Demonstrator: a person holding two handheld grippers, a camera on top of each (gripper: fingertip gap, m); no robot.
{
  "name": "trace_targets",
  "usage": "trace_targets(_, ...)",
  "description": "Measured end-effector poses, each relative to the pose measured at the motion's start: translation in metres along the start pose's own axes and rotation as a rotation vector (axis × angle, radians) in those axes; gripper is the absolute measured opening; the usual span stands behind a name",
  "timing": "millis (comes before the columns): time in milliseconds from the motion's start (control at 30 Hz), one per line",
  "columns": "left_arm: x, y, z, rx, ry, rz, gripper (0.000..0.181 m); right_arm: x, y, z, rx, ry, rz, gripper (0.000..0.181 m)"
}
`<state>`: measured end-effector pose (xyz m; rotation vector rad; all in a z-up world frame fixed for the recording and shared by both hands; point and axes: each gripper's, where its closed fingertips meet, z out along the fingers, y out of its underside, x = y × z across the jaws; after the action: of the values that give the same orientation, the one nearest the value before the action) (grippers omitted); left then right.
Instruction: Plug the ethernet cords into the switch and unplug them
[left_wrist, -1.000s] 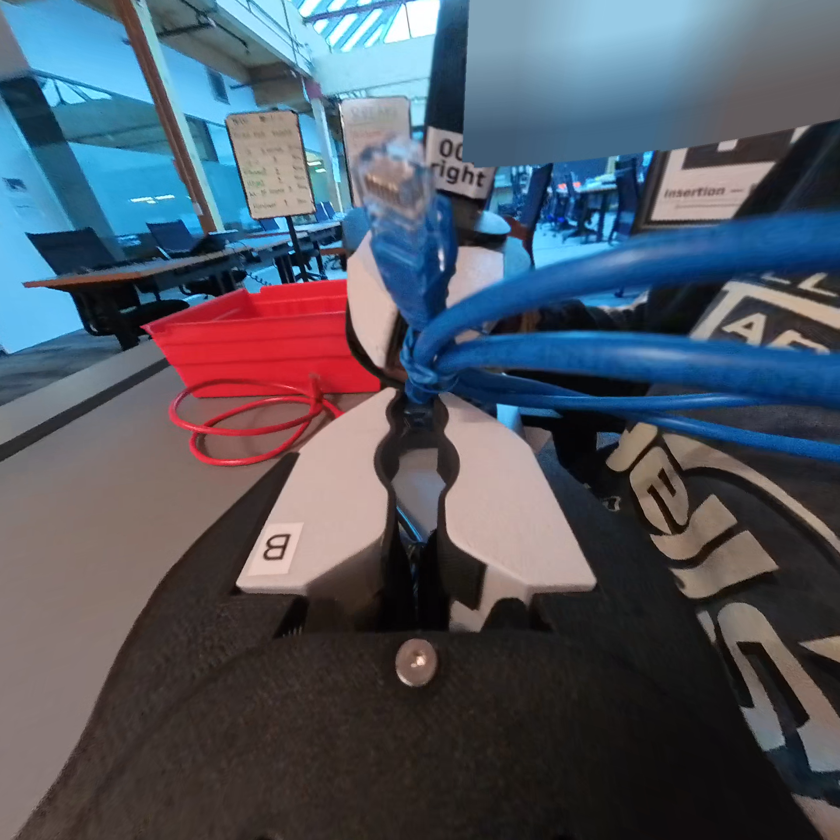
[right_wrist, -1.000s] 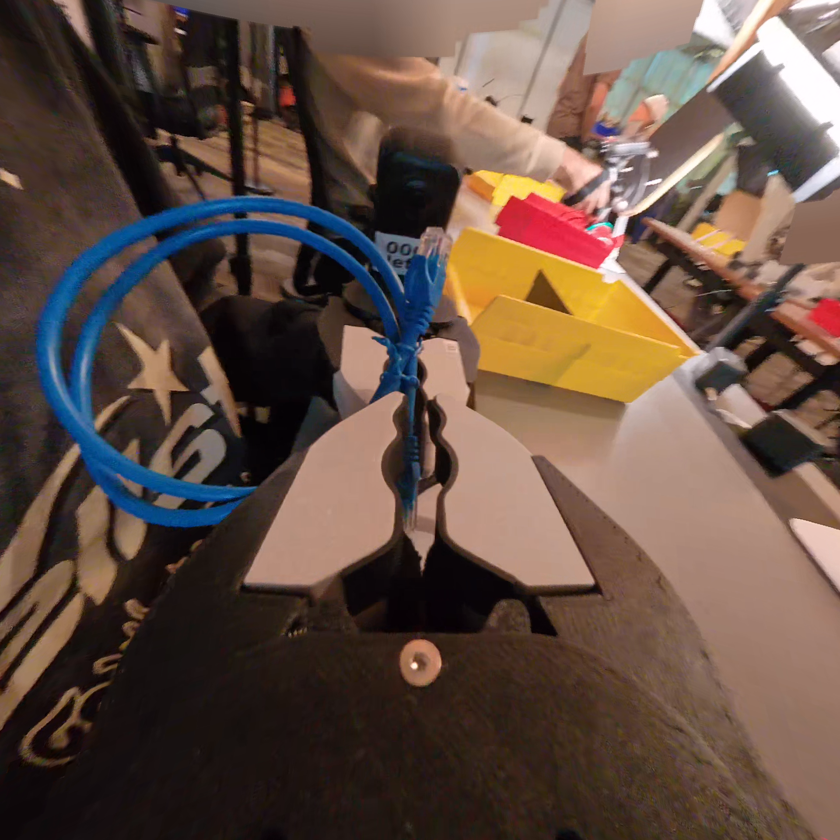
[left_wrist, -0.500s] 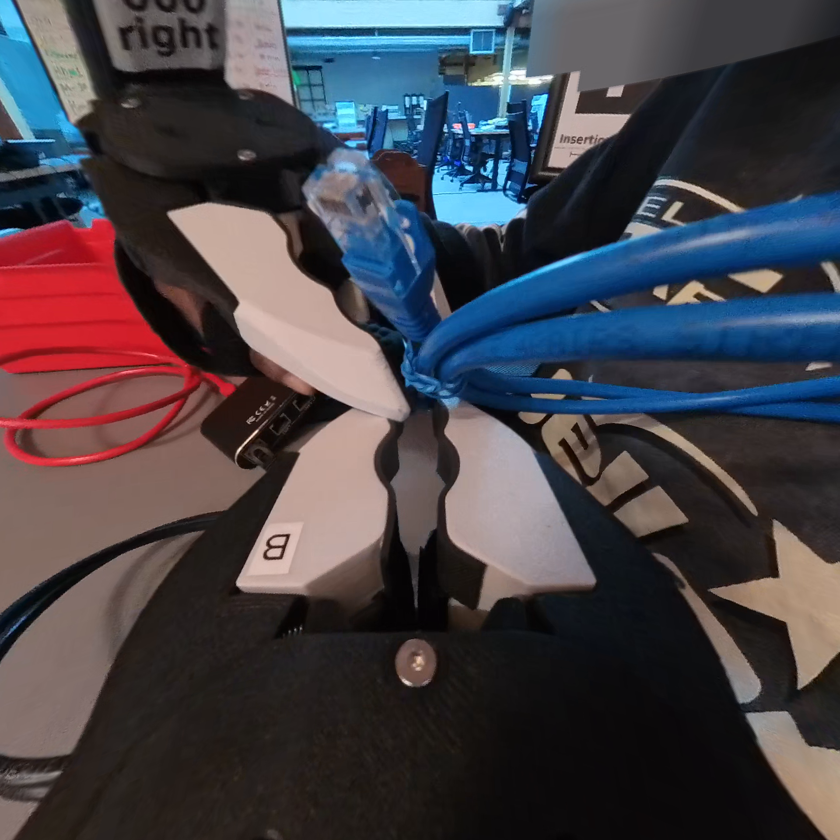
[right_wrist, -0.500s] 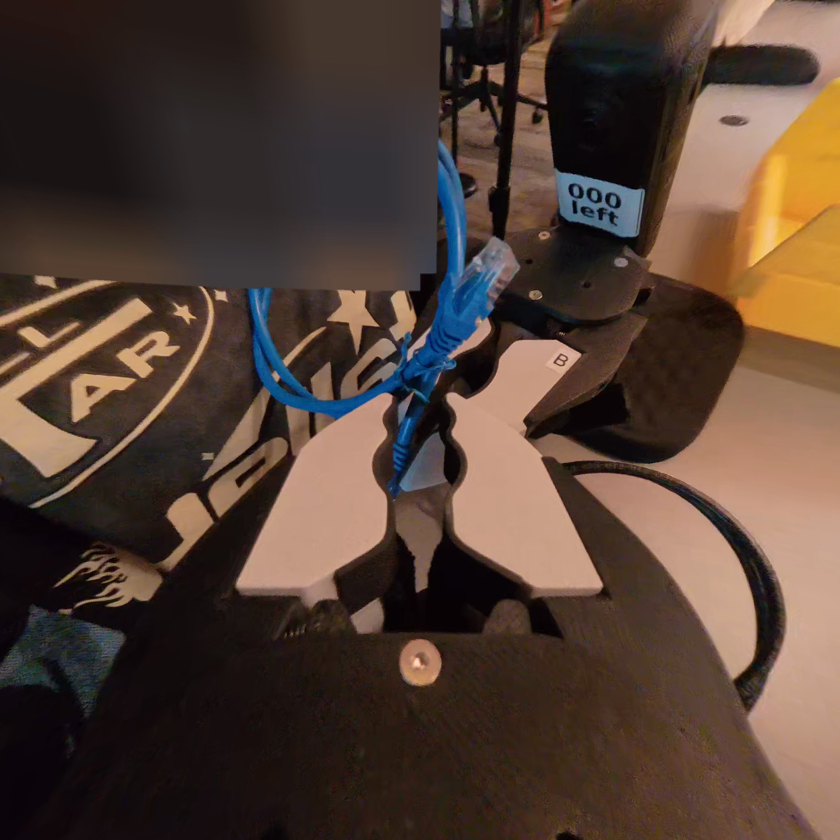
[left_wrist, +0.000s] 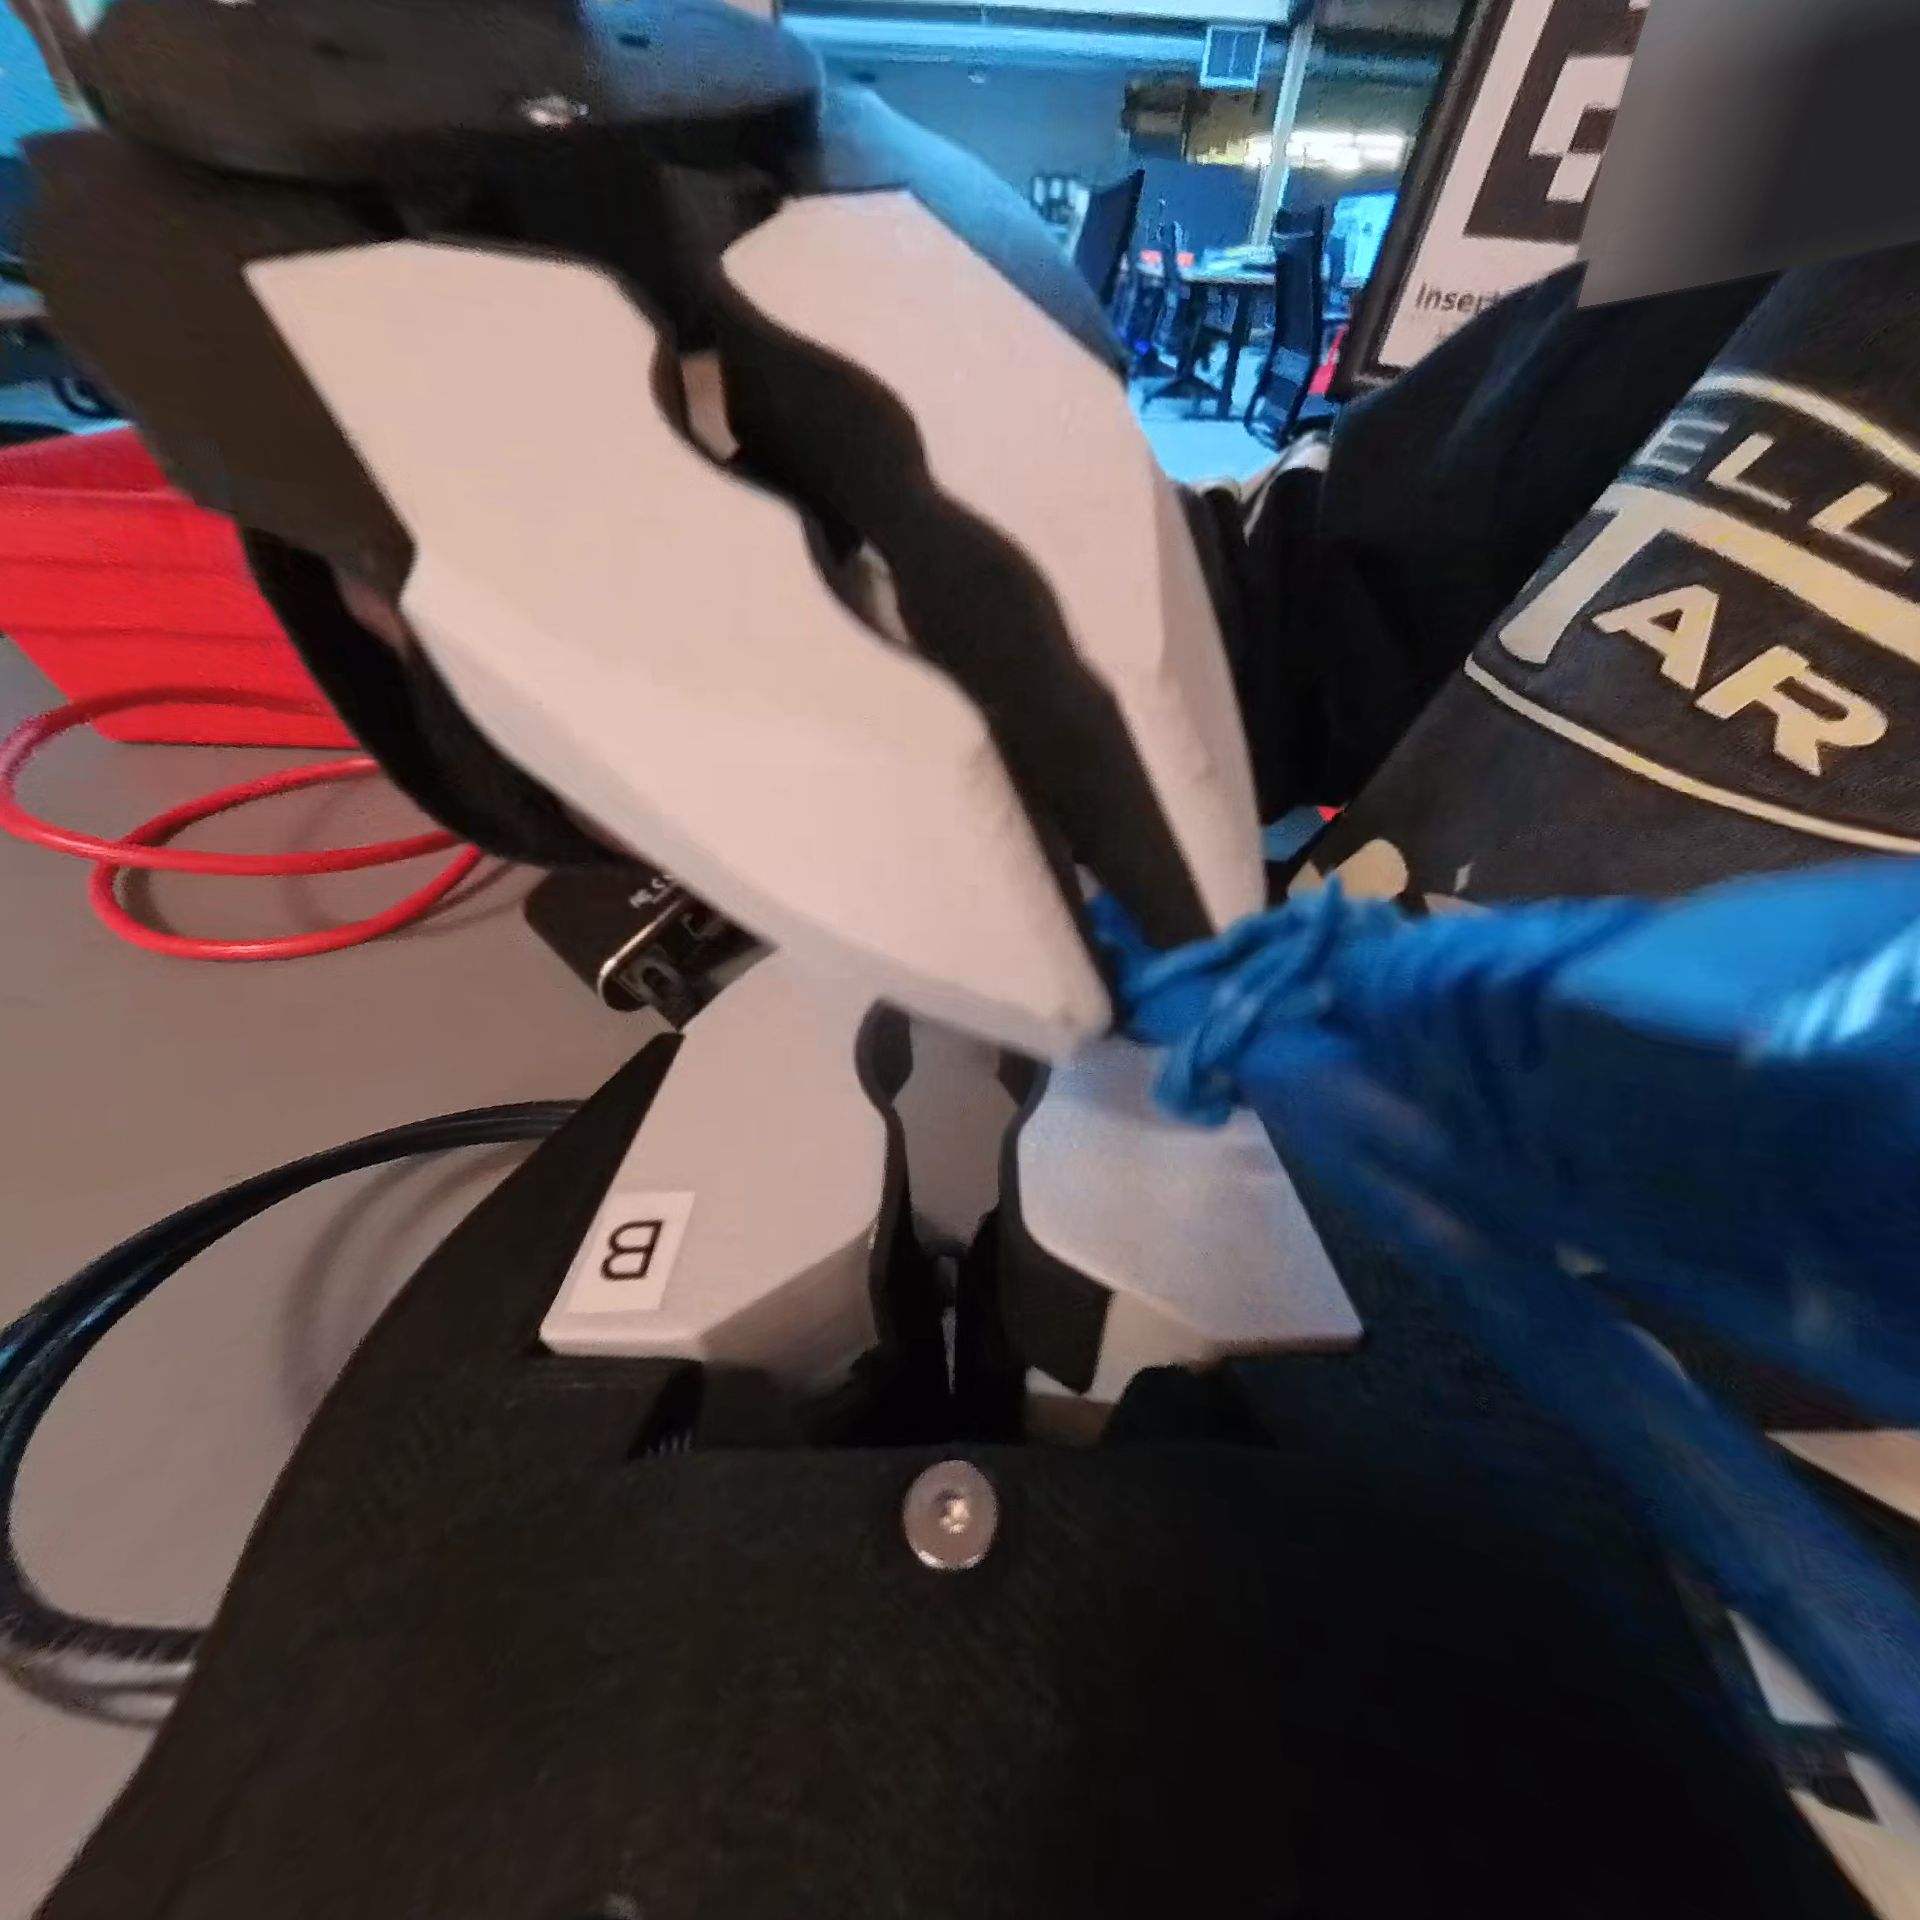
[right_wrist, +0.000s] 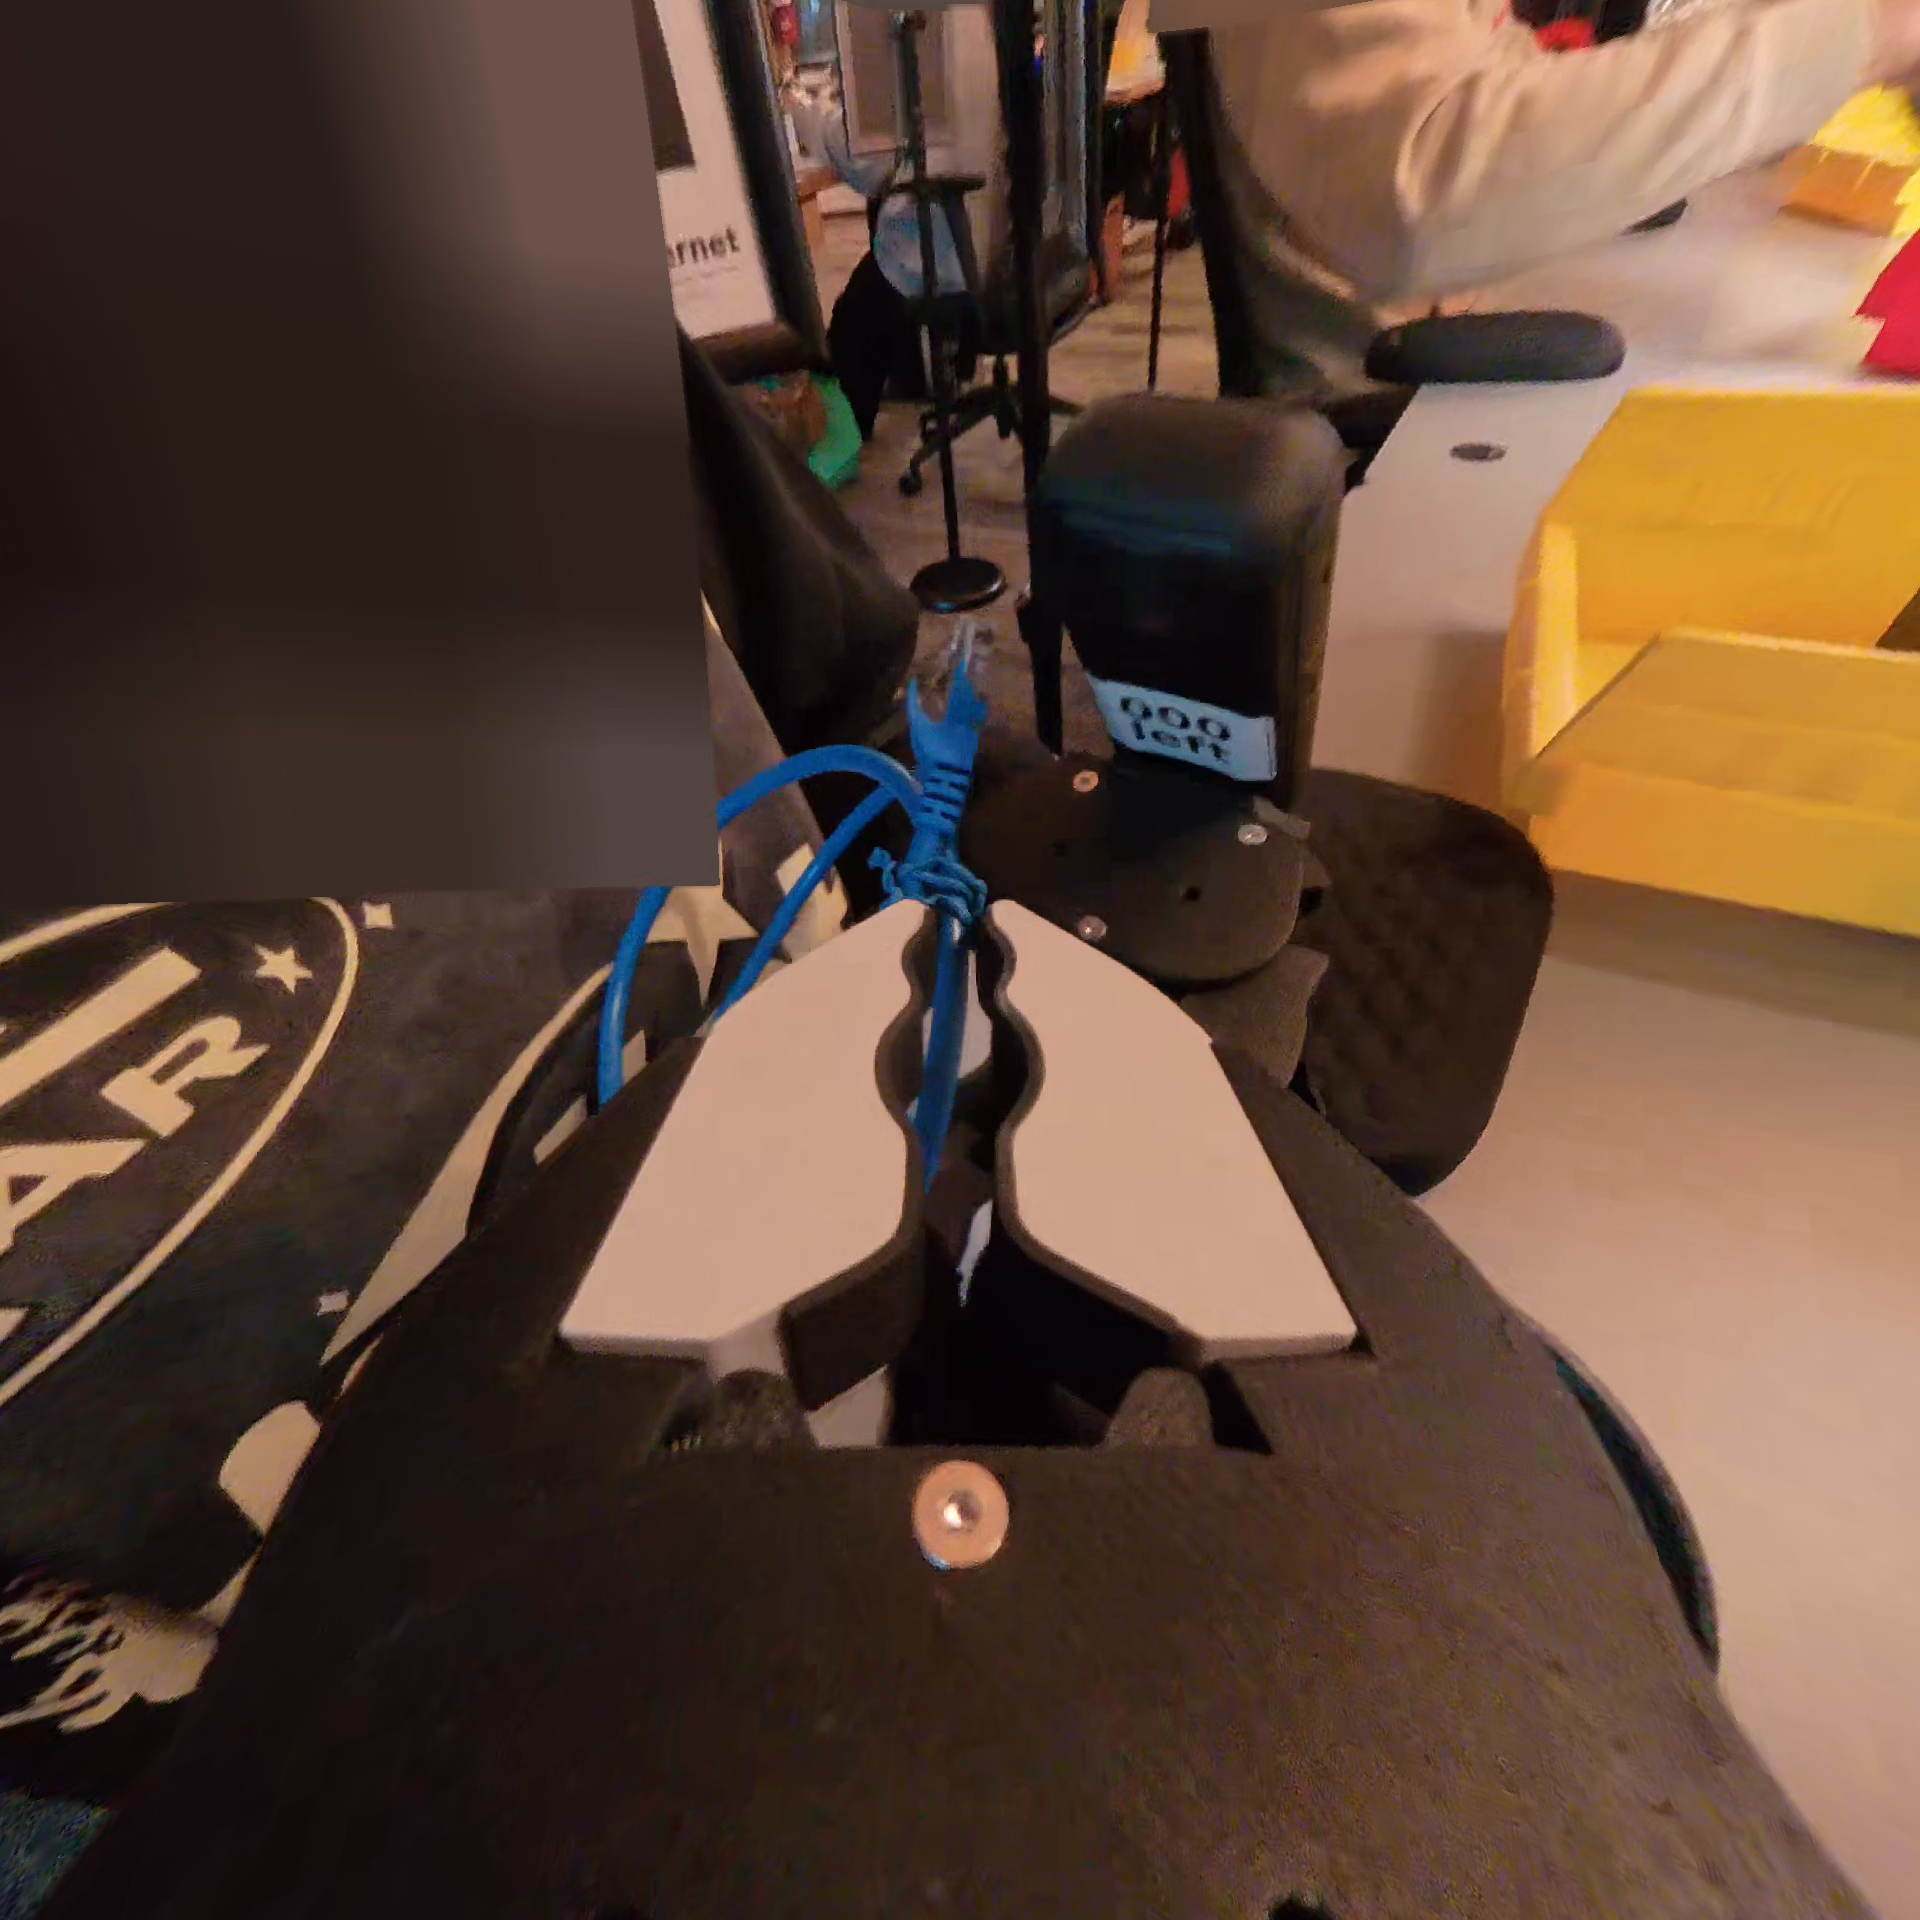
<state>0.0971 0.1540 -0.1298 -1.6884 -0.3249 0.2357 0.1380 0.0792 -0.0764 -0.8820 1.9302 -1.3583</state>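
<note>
The worktop (left_wrist: 260, 1060) is pale grey and runs under both grippers. On it to the left stands a red bin (left_wrist: 135, 613), and in the right wrist view a yellow bin (right_wrist: 1714, 665) sits at the far right edge. A person in a dark printed shirt (right_wrist: 187, 1122) stands close behind the grippers, and another person's pale sleeve (right_wrist: 1507, 135) reaches across the background.

The right gripper (right_wrist: 951, 920) has its fingers pressed together on the blue cord (right_wrist: 940, 821), pinching it at the twisted tie. The cord's clear plug (right_wrist: 958, 655) sticks up past the fingertips, and its loops hang off to the left against the shirt. In the left wrist view the same gripper comes down from the upper left, its tips meeting the blurred blue bundle just above the left gripper.

The left gripper (left_wrist: 940, 1070) has its fingers close together with only a narrow slot between them; nothing shows inside the slot, though the blue cord passes just over its right finger (left_wrist: 1174, 1195). Whether it touches is unclear through the blur.

A red cord (left_wrist: 239, 852) lies coiled on the worktop in front of the red bin. A black cable (left_wrist: 156, 1257) curves along the worktop at lower left. The switch (left_wrist: 655, 945), a small black box, lies on the worktop, mostly hidden behind the right gripper's finger.
</note>
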Motion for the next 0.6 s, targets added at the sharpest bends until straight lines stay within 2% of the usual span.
trace_targets(167,-0.001,-0.009,-0.004,0.040,-0.024,0.020,0.013,0.004,-0.011,0.014,-0.022,0.056,-0.055,0.003)
trace_targets(233,-0.009,-0.014,-0.012,0.059,-0.078,0.038,0.012,0.013,-0.020,0.013,0.022,0.134,-0.044,0.004)
trace_targets(300,-0.019,-0.023,-0.021,0.137,-0.139,0.069,0.012,0.019,-0.037,0.000,0.098,0.227,-0.061,0.016)
trace_targets(367,-0.016,-0.046,-0.035,0.317,-0.126,0.061,0.013,0.022,-0.040,-0.021,0.094,0.347,-0.118,0.042)
trace_targets(400,-0.018,-0.055,-0.044,0.381,-0.137,0.061,0.011,0.020,-0.036,-0.032,0.085,0.395,-0.148,0.046)
trace_targets(500,-0.021,-0.070,-0.062,0.517,-0.143,0.032,0.014,0.008,-0.022,-0.053,0.109,0.480,-0.192,0.043)
trace_targets(600,-0.021,-0.072,-0.062,0.542,-0.128,0.002,0.012,0.001,-0.010,-0.059,0.165,0.521,-0.188,0.034)
